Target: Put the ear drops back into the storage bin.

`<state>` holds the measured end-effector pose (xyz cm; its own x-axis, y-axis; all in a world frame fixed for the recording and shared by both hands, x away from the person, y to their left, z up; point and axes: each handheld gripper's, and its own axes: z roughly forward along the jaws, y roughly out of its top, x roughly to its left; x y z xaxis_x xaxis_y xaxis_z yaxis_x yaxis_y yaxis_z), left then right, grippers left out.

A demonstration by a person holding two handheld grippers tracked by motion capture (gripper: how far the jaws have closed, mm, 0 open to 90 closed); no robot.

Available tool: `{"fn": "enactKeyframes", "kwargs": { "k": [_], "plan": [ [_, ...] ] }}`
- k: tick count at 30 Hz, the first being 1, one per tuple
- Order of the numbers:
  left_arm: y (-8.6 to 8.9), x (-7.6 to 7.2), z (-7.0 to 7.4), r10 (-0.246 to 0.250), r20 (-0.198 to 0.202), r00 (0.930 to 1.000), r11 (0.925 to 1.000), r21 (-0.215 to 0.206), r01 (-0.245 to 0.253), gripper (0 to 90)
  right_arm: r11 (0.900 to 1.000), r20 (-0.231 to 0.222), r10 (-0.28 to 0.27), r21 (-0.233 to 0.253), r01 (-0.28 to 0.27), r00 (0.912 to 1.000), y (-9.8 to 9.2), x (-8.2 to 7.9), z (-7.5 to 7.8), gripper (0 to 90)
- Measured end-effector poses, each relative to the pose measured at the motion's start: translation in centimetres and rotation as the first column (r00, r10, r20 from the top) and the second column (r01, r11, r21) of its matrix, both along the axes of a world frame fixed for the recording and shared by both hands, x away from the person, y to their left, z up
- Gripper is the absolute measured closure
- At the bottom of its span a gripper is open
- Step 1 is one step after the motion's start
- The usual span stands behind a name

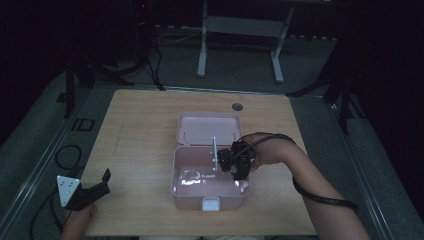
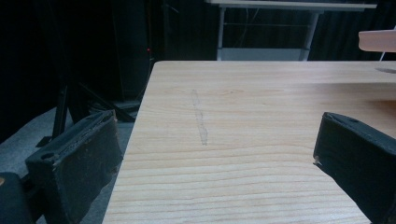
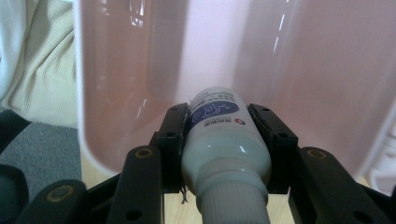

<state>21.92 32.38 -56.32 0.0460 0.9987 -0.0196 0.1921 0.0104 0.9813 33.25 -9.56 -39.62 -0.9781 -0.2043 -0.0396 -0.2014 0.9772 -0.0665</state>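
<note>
My right tongs (image 3: pixel 219 135) pinch a small white plastic bottle with a blue label (image 3: pixel 219 140) by its sides, holding it just inside the open pale pink plastic box (image 1: pixel 210 192). My left tongs (image 2: pixel 210 158) are spread wide over the bare light wooden worktop (image 2: pixel 261 102), holding nothing, well apart from the box.

I count one pink box (image 1: pixel 210 165) with its lid open, one white bottle (image 3: pixel 219 135), one bench (image 1: pixel 135 140), and two grippers.
</note>
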Motion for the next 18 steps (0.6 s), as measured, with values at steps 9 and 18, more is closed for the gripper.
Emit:
{"fn": "enactKeyframes", "kwargs": {
  "k": [9,18],
  "plan": [
    [0.0,0.0,0.0,0.000,-0.001,1.0000,1.0000,0.001,0.000,1.0,0.999,-0.039,-0.019,-0.029,0.018,0.9991,0.6,0.2,-3.3,59.7],
    [0.0,0.0,0.0,0.001,-0.002,1.0000,1.0000,0.001,-0.001,1.0,0.998,-0.058,-0.025,-0.054,0.022,0.9980,1.4,-0.1,-5.2,59.6]
  ]
}}
